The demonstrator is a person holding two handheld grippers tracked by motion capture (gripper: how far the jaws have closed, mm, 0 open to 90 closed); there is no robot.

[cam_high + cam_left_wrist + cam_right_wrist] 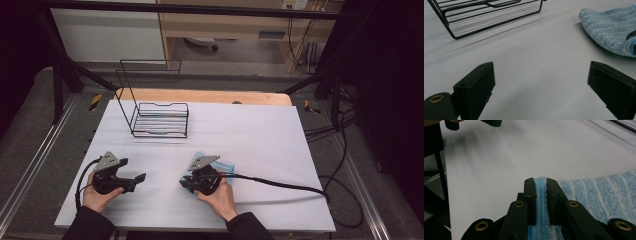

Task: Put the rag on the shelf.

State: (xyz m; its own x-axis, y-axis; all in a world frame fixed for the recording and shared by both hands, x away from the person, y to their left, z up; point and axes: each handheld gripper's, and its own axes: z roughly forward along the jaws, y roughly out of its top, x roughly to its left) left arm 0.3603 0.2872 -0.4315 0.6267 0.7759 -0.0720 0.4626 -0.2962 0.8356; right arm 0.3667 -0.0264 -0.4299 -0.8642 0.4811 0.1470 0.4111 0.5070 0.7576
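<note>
Two grippers over a white-covered table (280, 145); going left to right across the high view

Left gripper (141, 178): held low over the bare sheet at the near left, jaws spread wide with nothing between them. In the left gripper view its two black pads (477, 87) frame empty table, with the rack ahead to the left and the cloth ahead to the right. Judged idle for now

Black wire rack with a tall wire back frame (160, 119): stands upright at the far left-centre of the table, tray empty as far as can be seen. Well apart from both grippers and from the cloth

Light blue striped terry cloth (227, 164): lies on the table near centre, just in front of the person, mostly under the right gripper (186, 183). In the right gripper view the jaws are clamped on a raised fold of its edge (540, 195), pile squeezed between the pads (530, 192); the rest spreads flat to the right

Progress, as judgement: grasp on the cloth is made, so pickup is the step in hand. Cloth is not yet lifted clear, and whatever comes next, plausibly folding it or carrying it to the rack, remains to do. Early stage
</note>
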